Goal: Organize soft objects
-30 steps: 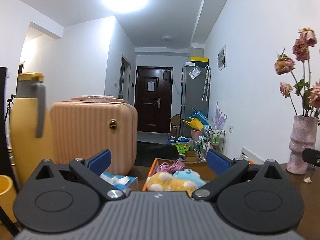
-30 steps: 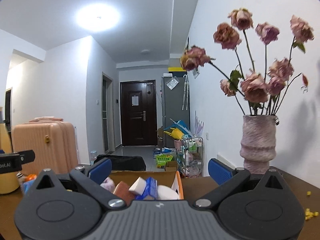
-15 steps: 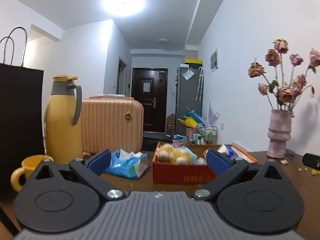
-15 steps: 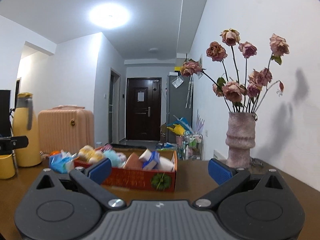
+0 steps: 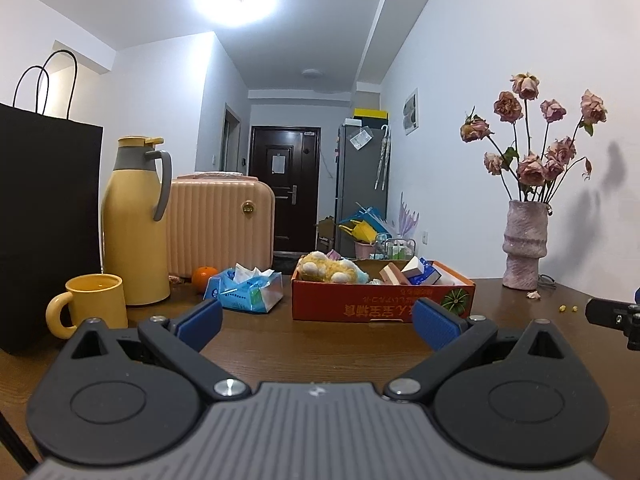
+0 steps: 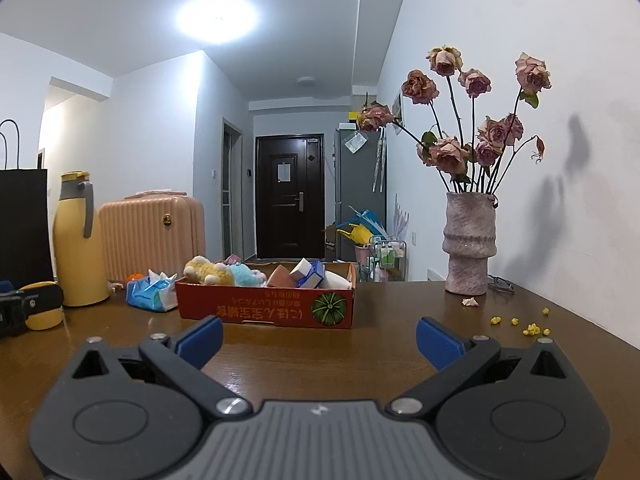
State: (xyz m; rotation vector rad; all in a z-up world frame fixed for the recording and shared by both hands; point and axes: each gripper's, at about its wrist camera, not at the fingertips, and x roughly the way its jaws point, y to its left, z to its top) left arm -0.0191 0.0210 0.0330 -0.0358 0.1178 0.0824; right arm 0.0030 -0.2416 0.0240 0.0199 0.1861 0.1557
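Note:
A red cardboard box (image 5: 380, 308) stands on the brown table, also in the right wrist view (image 6: 264, 306). In it lie a yellow plush toy (image 5: 326, 271), a light blue plush (image 6: 244, 274), sponges (image 6: 280, 276) and small packs. My left gripper (image 5: 316, 322) is open and empty, low over the table, well in front of the box. My right gripper (image 6: 318, 338) is open and empty, likewise in front of the box.
A blue tissue pack (image 5: 246, 290), an orange (image 5: 204, 278), a yellow thermos (image 5: 134, 220), a yellow mug (image 5: 90, 304), a black paper bag (image 5: 44, 220) and a pink case (image 5: 220, 224) stand at the left. A pink vase (image 5: 524, 244) of dried roses stands at the right; yellow bits (image 6: 528, 326) lie near it.
Both grippers have pulled back from the box and come down toward the table. The box now sits farther away. Both stayed open and empty.

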